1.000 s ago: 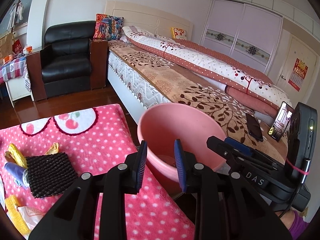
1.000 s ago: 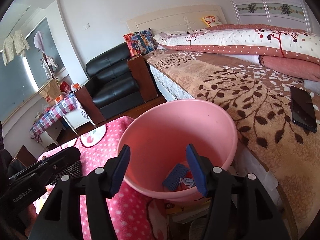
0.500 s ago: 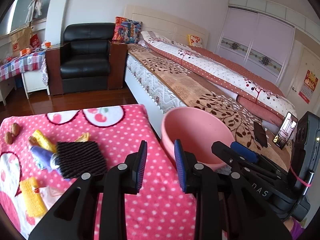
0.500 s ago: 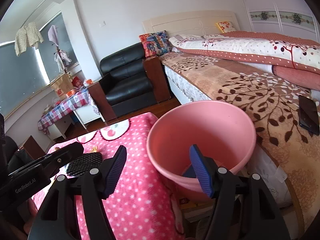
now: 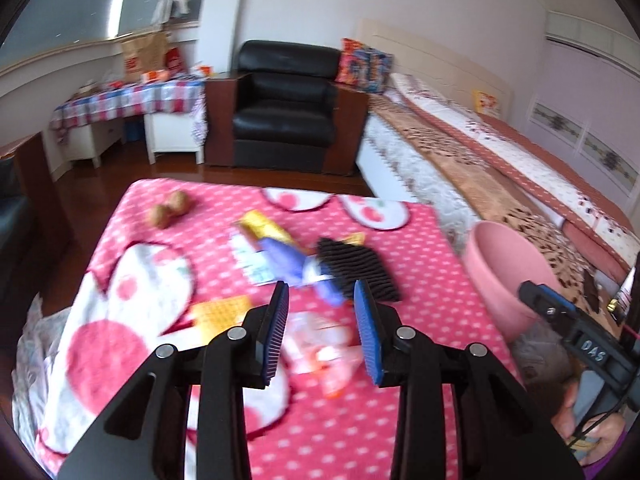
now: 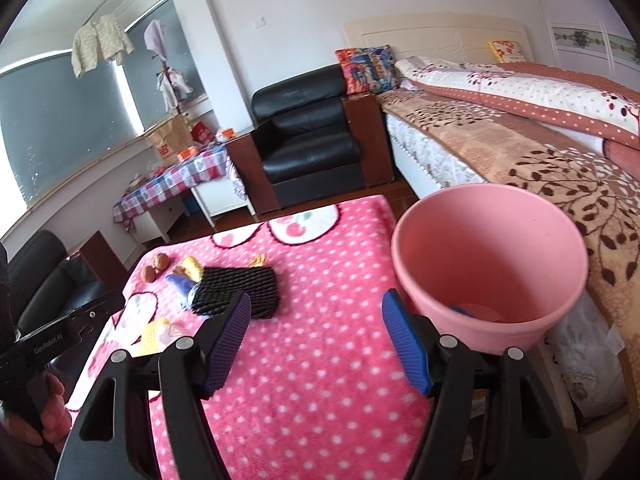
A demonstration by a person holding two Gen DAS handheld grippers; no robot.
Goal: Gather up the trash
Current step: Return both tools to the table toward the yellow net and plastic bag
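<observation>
Trash lies on a pink dotted blanket (image 5: 400, 420): a black foam net (image 5: 356, 266), a purple tube (image 5: 286, 258), a yellow wrapper (image 5: 262, 224), an orange-yellow packet (image 5: 220, 314), a pale pink wrapper (image 5: 326, 354) and two walnuts (image 5: 168, 210). My left gripper (image 5: 322, 334) is open and empty above the pale wrapper. My right gripper (image 6: 316, 338) is open and empty over the blanket, between the foam net (image 6: 240, 290) and the pink bucket (image 6: 488, 264). The bucket holds a blue and orange scrap (image 6: 472, 312).
The bucket (image 5: 508, 268) stands at the blanket's right edge, against the bed (image 6: 520, 152). A black armchair (image 5: 286, 108) and a side table with a checked cloth (image 5: 132, 100) stand behind. A phone (image 5: 592, 292) lies on the bed.
Both grippers pulled back from the bucket and swung left toward the blanket. The left one now faces the trash pile; the right one opened wider.
</observation>
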